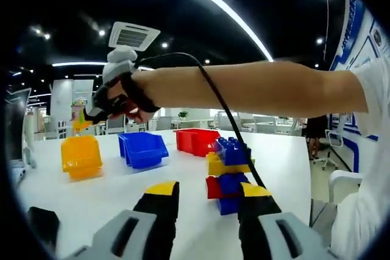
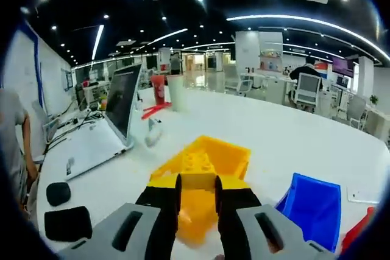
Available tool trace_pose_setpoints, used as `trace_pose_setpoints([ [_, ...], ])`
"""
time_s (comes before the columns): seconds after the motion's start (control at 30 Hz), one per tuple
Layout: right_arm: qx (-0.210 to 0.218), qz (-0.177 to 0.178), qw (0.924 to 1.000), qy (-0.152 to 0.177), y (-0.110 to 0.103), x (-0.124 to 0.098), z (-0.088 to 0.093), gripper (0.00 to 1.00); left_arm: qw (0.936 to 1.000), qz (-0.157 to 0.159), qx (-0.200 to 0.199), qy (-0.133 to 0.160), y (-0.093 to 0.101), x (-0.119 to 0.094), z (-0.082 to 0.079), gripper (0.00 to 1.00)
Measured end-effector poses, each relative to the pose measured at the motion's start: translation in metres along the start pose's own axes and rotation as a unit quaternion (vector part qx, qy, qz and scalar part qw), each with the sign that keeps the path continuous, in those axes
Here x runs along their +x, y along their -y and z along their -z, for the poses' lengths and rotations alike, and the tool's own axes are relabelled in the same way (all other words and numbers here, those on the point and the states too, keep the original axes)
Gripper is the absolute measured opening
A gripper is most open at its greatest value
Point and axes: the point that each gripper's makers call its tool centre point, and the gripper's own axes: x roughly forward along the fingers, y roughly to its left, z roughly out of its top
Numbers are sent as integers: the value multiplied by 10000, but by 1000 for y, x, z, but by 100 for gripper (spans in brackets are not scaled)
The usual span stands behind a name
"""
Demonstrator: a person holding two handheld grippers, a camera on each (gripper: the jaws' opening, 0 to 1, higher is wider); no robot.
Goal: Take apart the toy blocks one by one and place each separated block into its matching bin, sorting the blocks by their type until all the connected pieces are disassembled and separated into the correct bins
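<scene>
A stack of joined toy blocks [image 1: 226, 175], blue on top, then yellow, red and blue, stands on the white table [image 1: 109, 199] just beyond my left gripper [image 1: 209, 190], which is open with nothing between its fingers. Across the left gripper view a person's arm reaches left, and my right gripper [image 1: 86, 116] holds a yellow block [image 1: 80, 125] above the yellow bin [image 1: 80, 156]. In the right gripper view my right gripper [image 2: 196, 182] is shut on the yellow block [image 2: 196, 164], directly over the yellow bin [image 2: 228, 156].
A blue bin [image 1: 143, 148] and a red bin [image 1: 196, 140] stand in a row right of the yellow one; the blue bin [image 2: 314, 208] is beside the yellow. An open laptop [image 2: 119, 105], two cups [image 2: 167, 92] and black objects [image 2: 58, 193] lie farther along the table.
</scene>
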Motion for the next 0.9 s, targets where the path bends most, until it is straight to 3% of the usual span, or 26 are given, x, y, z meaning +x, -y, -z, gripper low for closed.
trace_pose_setpoints([
  [0.03, -74, -45, 9999, 90, -1, 1, -3, 50, 10000, -20, 26, 5, -1, 0, 0, 41],
  [0.07, -147, -90, 9997, 180, -3, 1, -7, 56, 10000, -40, 52, 10, -2, -1, 0, 41],
  [0.4, -138, -309, 9985, 442, -4, -45, -25, 48, 10000, 1, 5, -23, 0, 2, 1, 43],
  [0.67, -300, -707, 9939, 787, -10, -124, -32, 46, 10000, 16, -71, 10, 1, 10, -2, 43],
  [0.9, -306, -995, 9897, 981, -11, -192, -18, 48, 9999, 43, -93, 27, 7, 13, -4, 43],
])
